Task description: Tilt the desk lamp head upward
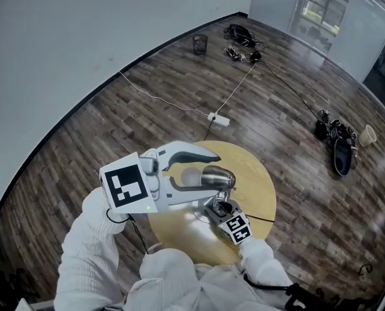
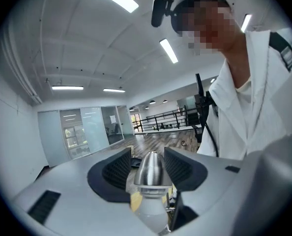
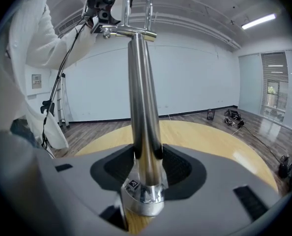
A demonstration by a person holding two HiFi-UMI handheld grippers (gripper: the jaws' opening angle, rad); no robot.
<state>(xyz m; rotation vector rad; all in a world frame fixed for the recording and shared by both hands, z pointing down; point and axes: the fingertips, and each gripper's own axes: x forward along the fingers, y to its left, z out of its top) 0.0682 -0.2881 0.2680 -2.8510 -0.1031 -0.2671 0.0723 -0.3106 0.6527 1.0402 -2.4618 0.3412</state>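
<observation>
Desk lamp head (image 1: 218, 175) sits roughly mid round wooden table (image 1: 262, 190), and the left gripper (image 2: 147, 157) looks clamped on it, pads touching both sides. Right gripper (image 3: 147, 155) is clenched on the lamp stem (image 3: 142, 107) low down. Power strip (image 1: 220, 118) lies on the floor at 12 o'clock from the table.

a round yellow wooden tabletop (image 1: 258, 181) stands on the dark plank floor (image 1: 102, 141). the desk lamp (image 1: 217, 175) stands on the tabletop, and a white power strip (image 1: 220, 118) lies beyond it.
</observation>
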